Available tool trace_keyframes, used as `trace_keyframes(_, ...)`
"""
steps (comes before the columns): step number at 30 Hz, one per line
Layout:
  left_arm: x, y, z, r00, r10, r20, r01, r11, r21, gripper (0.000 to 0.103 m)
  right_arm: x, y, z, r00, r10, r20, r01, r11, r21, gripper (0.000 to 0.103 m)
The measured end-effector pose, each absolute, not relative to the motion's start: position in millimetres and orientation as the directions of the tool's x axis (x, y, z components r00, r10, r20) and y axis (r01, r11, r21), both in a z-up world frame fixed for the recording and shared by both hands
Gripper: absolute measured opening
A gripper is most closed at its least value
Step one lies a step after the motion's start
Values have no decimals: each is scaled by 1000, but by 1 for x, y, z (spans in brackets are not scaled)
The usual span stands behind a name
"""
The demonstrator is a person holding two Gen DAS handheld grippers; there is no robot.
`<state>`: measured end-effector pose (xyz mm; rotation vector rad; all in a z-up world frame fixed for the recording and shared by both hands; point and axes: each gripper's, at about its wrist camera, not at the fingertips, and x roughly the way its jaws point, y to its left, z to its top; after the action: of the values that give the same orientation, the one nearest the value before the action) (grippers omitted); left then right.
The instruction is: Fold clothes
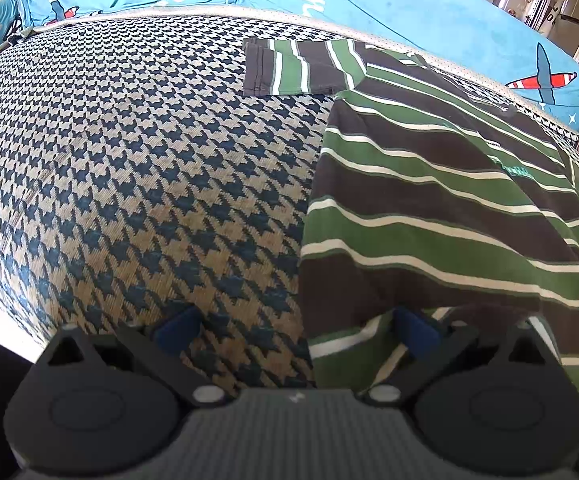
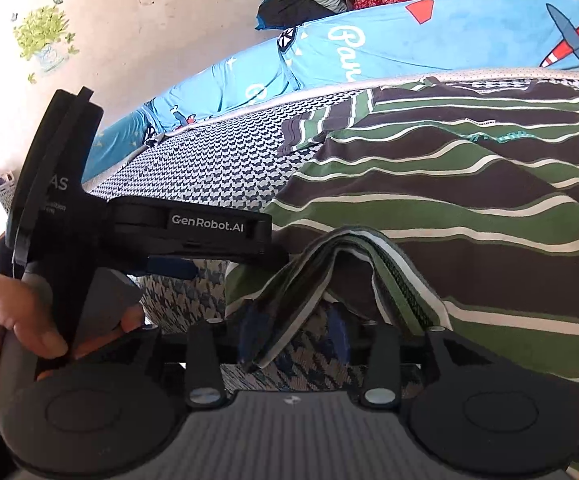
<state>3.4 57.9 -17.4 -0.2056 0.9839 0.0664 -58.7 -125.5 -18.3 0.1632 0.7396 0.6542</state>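
The striped shirt (image 1: 441,200), banded in green, dark brown and thin white, lies on a mat (image 1: 137,168) with a dark blue and tan houndstooth weave, taking up the right side of the left wrist view. One short sleeve (image 1: 289,68) lies flat on the mat toward the far edge, sticking out to the left of the body of the shirt. A small teal print (image 1: 515,170) shows on the chest. The near edge of the shirt is bunched and lifted: in the right wrist view a folded ridge of hem (image 2: 329,264) rises in a peak right in front of the right gripper (image 2: 293,336), whose blue pads (image 2: 249,332) stand a little apart with the doubled cloth draped between and over them, so it seems to have hold of the hem, though the pinch itself is hidden by the fabric. The left gripper (image 1: 297,332) is spread wide; its left pad (image 1: 175,330) sits over bare mat and its right pad (image 1: 415,332) is at the shirt's lower left corner, with nothing clamped. A hand (image 2: 13,320) grips the handle of the left gripper (image 2: 193,226), seen from the side in the right wrist view. Beyond the mat lies a blue sheet (image 1: 369,4) printed with aeroplanes and white lettering.
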Motion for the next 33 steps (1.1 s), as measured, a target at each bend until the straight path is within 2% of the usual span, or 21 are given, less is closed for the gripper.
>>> trace_keyframes(6,3,62,-16,558,-46,-829,-155,975,-159,103,-56,-112,-26,564,601,-566,-506,794,337,43)
trace_keyframes(7,3,63,-16,559,-48,-828,-155,975,-162,103,-55,-111,-27,569,595,-568,-506,798,329,38)
trace_keyframes(8,3,64,-16,561,-50,-827,-155,974,-165,103,-55,-109,-28,573,588,-571,-504,802,321,24)
trace_keyframes(10,3,64,-14,567,-50,-822,-157,973,-167,103,-53,-106,-29,581,575,-577,-501,811,304,7)
trace_keyframes(17,-12,95,15,689,34,-724,-255,946,-198,103,-73,-92,-10,518,676,-525,-552,733,399,6)
trace_keyframes(22,-27,105,36,757,140,-638,-285,950,-129,103,-87,-67,-8,453,725,-519,-600,678,424,6)
trace_keyframes(25,-26,102,34,745,160,-648,-277,957,-82,103,-88,-53,-19,444,699,-560,-605,695,389,6)
trace_keyframes(29,-25,96,31,736,142,-662,-256,964,-78,103,-87,-52,-37,383,664,-642,-607,705,367,9)
trace_keyframes(33,-24,98,29,731,146,-667,-279,956,-96,103,-98,-56,-41,348,664,-662,-654,678,337,10)
